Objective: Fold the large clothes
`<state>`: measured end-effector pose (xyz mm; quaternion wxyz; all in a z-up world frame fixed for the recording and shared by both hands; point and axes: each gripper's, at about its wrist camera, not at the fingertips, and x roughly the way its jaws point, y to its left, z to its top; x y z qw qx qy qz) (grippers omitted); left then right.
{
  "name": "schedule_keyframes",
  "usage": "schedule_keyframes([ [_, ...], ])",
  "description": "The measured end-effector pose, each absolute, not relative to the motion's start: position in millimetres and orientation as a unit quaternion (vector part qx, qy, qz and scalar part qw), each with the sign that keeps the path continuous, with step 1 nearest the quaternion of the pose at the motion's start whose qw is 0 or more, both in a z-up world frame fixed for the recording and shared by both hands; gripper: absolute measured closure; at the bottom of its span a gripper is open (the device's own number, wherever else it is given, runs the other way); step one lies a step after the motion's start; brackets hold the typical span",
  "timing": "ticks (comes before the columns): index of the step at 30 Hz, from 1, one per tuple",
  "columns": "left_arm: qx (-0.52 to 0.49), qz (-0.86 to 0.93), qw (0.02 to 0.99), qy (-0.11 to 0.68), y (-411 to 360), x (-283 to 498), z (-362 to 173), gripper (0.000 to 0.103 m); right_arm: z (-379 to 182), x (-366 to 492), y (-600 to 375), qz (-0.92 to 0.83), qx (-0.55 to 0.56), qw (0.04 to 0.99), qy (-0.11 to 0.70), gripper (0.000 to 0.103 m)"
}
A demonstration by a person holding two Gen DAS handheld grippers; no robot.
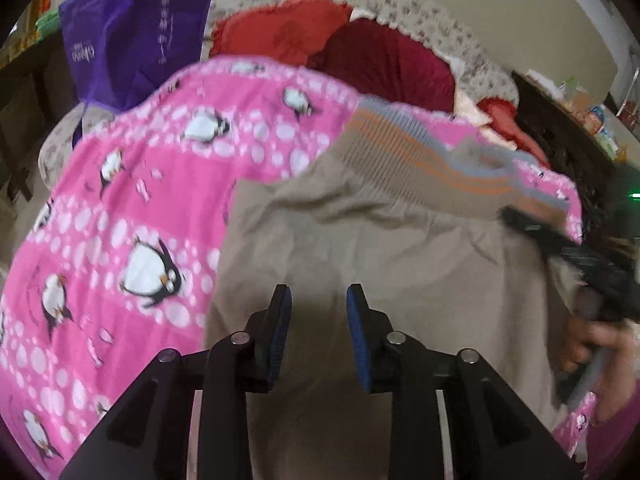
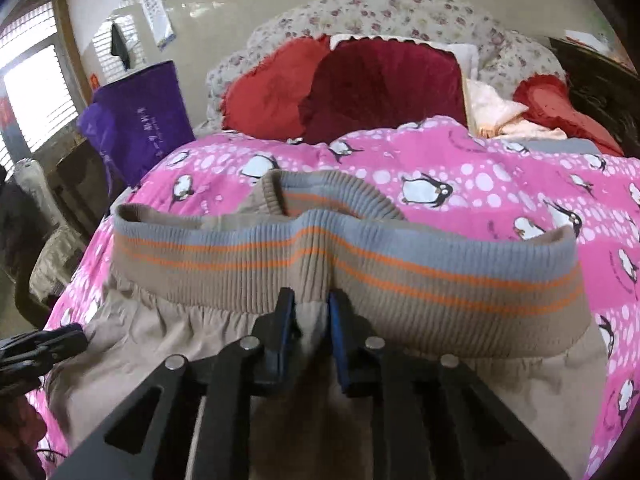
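A beige garment (image 1: 360,248) with a ribbed band (image 2: 440,280) striped grey and orange lies on a pink penguin blanket (image 2: 480,168). In the right wrist view my right gripper (image 2: 312,314) is shut on the garment just below the band, and the cloth puckers between its blue pads (image 2: 285,332). My left gripper (image 1: 319,316) stands open over the plain beige cloth with nothing between its fingers. The right gripper (image 1: 580,264), held by a hand (image 1: 596,344), shows blurred at the right edge of the left wrist view. The left gripper (image 2: 40,346) shows at the lower left of the right wrist view.
Red pillows (image 2: 380,84) and a floral cover (image 2: 380,12) sit at the head of the bed. A purple bag (image 2: 136,120) stands at the bed's left side near a window. Dark furniture (image 1: 560,140) runs along the right. The blanket (image 1: 120,200) spreads left of the garment.
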<state>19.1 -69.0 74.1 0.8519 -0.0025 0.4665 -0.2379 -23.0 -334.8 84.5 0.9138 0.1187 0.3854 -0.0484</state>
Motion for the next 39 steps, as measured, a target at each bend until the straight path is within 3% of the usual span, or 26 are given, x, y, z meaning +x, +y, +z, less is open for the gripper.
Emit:
schedule_keyframes([
  [3,-0.003,-0.223,0.849,0.479,-68,27,60,0.087,103,-58,-341,-0.030,0.145,0.916,0.372,0.049],
  [4,-0.004,-0.222,0.849,0.479,-68,29,58,0.087,108,-74,-347,-0.035,0.147,0.920,0.361,0.044],
  [8,-0.006,-0.210,0.854,0.476,-68,37,55,0.087,111,-111,-376,-0.065,0.124,0.919,0.370,0.044],
  [12,-0.005,-0.195,0.856,0.478,-69,43,50,0.087,89,-103,-420,-0.177,0.097,0.895,0.398,0.068],
  [16,-0.001,-0.183,0.861,0.475,-69,46,48,0.087,72,-108,-461,-0.201,0.176,0.874,0.405,0.068],
  [26,0.004,-0.186,0.865,0.465,-60,19,69,0.087,122,-164,-380,-0.108,0.117,0.896,0.414,0.062],
  [32,0.024,-0.193,0.869,0.454,-59,-8,81,0.087,102,-176,-336,-0.066,0.079,0.889,0.446,0.060],
  [36,0.030,-0.199,0.870,0.449,-59,-22,86,0.087,67,-183,-343,-0.151,0.018,0.852,0.502,0.058],
  [39,0.037,-0.203,0.870,0.448,-63,-30,88,0.087,61,-198,-360,-0.161,0.050,0.846,0.506,0.058],
])
